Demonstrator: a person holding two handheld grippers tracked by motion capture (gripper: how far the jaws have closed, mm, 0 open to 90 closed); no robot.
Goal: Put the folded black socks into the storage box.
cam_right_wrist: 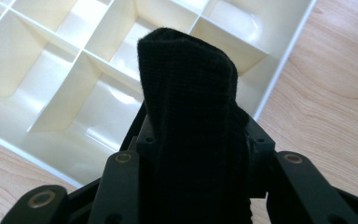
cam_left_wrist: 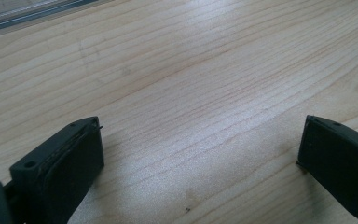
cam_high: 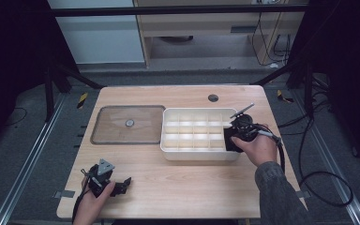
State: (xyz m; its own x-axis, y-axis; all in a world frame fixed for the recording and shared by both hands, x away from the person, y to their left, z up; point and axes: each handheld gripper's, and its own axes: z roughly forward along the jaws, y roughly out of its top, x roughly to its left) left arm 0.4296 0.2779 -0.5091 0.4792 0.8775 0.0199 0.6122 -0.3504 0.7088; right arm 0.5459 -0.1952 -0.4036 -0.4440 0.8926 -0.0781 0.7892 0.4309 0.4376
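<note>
1. A light wooden table stands in a dark room, and a person works at it with a gripper in each hand.
2. A white divided tray lies right of the table's centre. It has many small compartments, and those that can be seen are empty.
3. Just to the left of the tray a flat transparent lid lies on the table, with a small round knob in its middle.
4. The right gripper is at the right end of the tray, held by the right hand. Its jaws are closed on a folded piece of black knitted fabric.
5. In the right gripper view the fabric stands up between the jaws, above the compartments near the tray's corner.
6. The left gripper is low over the table near the front left corner, held by the left hand. Its jaws are wide apart and hold nothing; between them is bare wood.
7. A small dark round hole is in the table behind the tray.
</note>
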